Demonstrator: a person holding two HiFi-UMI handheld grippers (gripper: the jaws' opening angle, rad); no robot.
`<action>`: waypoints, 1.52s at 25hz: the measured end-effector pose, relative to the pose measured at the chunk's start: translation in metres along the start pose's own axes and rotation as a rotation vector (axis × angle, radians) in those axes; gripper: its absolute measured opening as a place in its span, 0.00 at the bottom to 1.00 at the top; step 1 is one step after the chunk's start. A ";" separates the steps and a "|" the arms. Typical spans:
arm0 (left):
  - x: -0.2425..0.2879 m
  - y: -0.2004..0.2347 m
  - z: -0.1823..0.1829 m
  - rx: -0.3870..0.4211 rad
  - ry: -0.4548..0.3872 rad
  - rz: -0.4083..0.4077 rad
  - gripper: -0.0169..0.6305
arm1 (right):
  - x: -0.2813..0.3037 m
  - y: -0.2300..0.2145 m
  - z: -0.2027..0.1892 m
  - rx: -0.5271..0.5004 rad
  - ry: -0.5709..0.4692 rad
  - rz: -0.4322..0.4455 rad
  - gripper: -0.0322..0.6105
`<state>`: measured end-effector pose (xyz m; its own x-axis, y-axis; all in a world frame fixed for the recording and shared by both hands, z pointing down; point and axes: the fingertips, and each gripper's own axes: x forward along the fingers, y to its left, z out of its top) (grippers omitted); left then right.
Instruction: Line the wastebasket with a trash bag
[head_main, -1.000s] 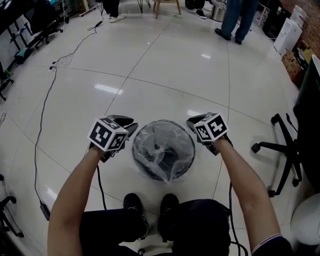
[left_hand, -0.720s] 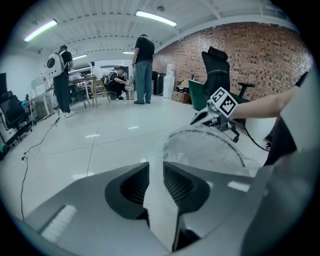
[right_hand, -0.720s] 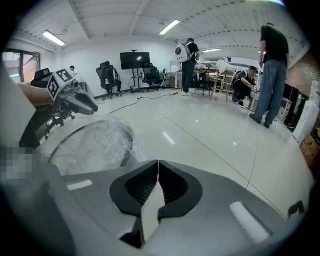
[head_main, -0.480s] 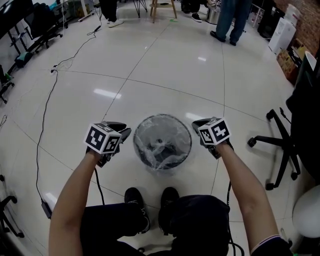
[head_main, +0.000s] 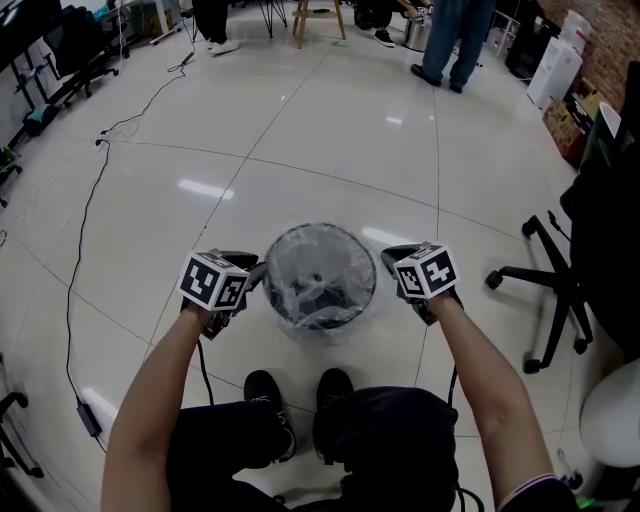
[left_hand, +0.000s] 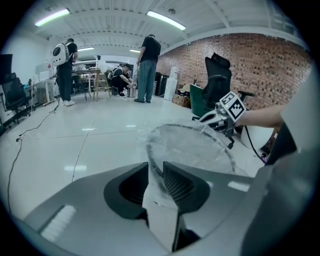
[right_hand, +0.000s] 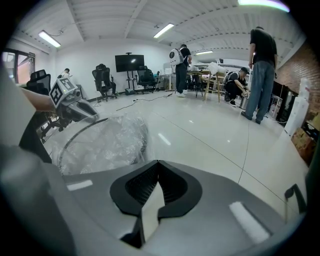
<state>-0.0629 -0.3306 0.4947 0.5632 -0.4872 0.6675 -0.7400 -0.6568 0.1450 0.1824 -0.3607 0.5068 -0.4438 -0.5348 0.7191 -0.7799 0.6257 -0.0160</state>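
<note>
Head view, frame centre: wastebasket upright on the floor, mouth up, trash bag draped inside. Only the left gripper view shows your left gripper fingers grasping bag film at the rim. Your right gripper fingers are clenched together.

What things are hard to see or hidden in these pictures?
Wastebasket bottom: head view, the crumpled trash bag covers it.
Standing person: head view, top edge cuts off all but the legs.
Any film pinched by the right gripper: right gripper view, jaws shut, clear plastic too thin to tell.
</note>
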 end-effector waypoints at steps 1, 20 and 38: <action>0.001 0.000 0.000 -0.001 -0.001 0.000 0.17 | 0.000 0.000 -0.001 0.000 0.003 -0.003 0.05; 0.012 0.015 -0.045 0.068 0.154 0.069 0.05 | 0.009 -0.003 -0.021 0.021 0.022 0.000 0.05; 0.008 0.000 -0.045 0.082 0.135 0.037 0.15 | 0.001 -0.008 -0.032 0.110 -0.055 0.031 0.07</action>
<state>-0.0755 -0.3083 0.5329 0.4775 -0.4337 0.7641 -0.7239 -0.6871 0.0624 0.2026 -0.3482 0.5300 -0.4899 -0.5484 0.6777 -0.8076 0.5783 -0.1159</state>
